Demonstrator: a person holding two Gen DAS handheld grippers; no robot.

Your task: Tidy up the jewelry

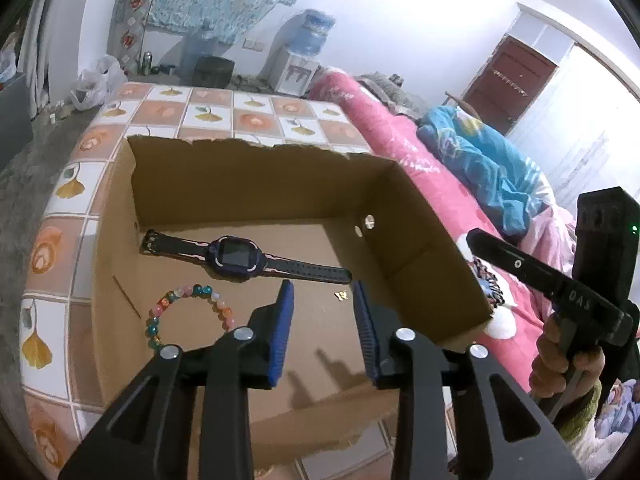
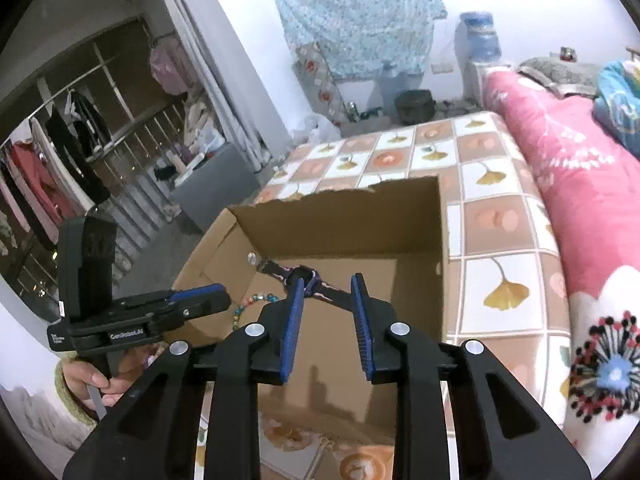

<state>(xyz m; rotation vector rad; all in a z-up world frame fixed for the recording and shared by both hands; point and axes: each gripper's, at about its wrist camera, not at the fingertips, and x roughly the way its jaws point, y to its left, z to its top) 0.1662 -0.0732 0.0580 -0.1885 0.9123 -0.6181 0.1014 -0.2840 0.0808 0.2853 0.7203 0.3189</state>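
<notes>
Jaws of left gripper [image 1: 323, 294] held apart, nothing clamped between blue pads; jaws of right gripper [image 2: 328, 286] likewise parted and empty; both grippers pointed down into open cardboard box [image 1: 256, 184] set on tiled tabletop [image 1: 208, 110]; dark smartwatch [image 1: 236, 257] laid flat on box floor; beaded bracelet [image 1: 188, 312] seen just beside it, nearer left pad; tiny gold item [image 1: 342, 296] seen on floor between left pads; pink blanket [image 1: 400, 140] seen beside table

Matt brown cardboard box [image 1: 256, 184] with a torn far rim; glossy beaded bracelet [image 1: 188, 312]; watch [image 1: 236, 258] with a ribbed rubbery strap; surface [image 1: 60, 240] under smooth patterned cloth.
</notes>
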